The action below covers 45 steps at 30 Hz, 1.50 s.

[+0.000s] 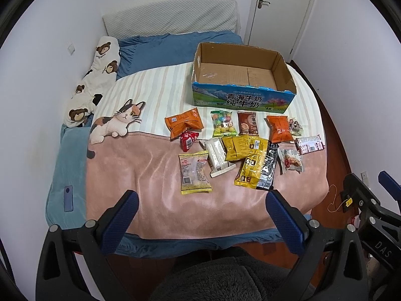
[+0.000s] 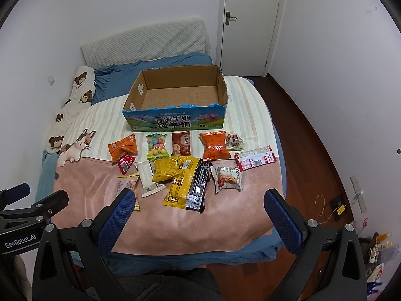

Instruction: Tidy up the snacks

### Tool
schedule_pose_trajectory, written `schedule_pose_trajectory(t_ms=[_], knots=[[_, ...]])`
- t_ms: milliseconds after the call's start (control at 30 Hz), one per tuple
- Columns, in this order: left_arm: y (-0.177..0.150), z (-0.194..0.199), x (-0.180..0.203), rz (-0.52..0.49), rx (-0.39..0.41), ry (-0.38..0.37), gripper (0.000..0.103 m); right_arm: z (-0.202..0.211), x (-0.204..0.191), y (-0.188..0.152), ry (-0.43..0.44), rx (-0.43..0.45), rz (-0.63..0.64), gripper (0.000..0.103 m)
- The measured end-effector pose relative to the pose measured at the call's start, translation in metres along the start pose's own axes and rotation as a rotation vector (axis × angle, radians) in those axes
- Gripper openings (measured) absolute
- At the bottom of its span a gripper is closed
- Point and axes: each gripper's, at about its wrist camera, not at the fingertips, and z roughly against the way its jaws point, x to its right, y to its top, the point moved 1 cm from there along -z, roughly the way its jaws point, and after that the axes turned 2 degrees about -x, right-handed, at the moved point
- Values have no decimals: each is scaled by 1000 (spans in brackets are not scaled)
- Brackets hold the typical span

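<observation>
1. White walls and a white door (image 2: 250,20) close in a small bedroom with a dark wood floor (image 2: 313,150).
2. Filling most of the room is a bed (image 1: 75,165) with blue sheets, a grey padded headboard (image 1: 170,17) at the far end and a bear-print pillow (image 1: 100,67) along the left wall.
3. Over the bed lies a blanket (image 1: 155,175), pink near the camera and pale-striped farther off, with a cat picture (image 1: 117,123) on its left part.
4. An open cardboard box (image 1: 240,75) stands on the striped part, blue printed front facing the camera; nothing is visible inside.
5. Snack packets lie loose on the blanket just in front of the box, none inside it: a far row with an orange bag (image 1: 184,123), a bag of coloured candy (image 1: 223,123), a brown packet (image 1: 247,123) and a second orange bag (image 1: 279,128); nearer, a long yellow bag (image 1: 250,168) overlapping a black packet (image 1: 269,168), and a clear yellow-edged packet (image 1: 195,173).
6. Below the bed's near edge, the left gripper (image 1: 201,215) is spread wide and holds nothing.
7. Beside it, the right gripper (image 2: 200,215) is also spread wide and holds nothing.
8. A blue phone (image 1: 68,198) lies on the sheet at the left.
</observation>
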Motion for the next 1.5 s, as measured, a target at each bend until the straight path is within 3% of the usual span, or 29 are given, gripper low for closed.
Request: schedule_pose_trajectory(t_ms=[733,900,1100,1300,1500], knots=[[3,-8,2,11,10,3,103,-16,8,-2,41,-47,-60,103],[12,-43,-4,31,0,47,103,-67,20,-1,98,-147,-133,103],[31,-103,-13,-7,-21,152,103,-171,30,-6,103,-298,-230,103],[38,-190,-43,57,-202,162,103,-292,21,-15,96,-438,-248,103],[23,-267,-62,215,-429,24,103,-365,4,-24,109,-544,-246,103]])
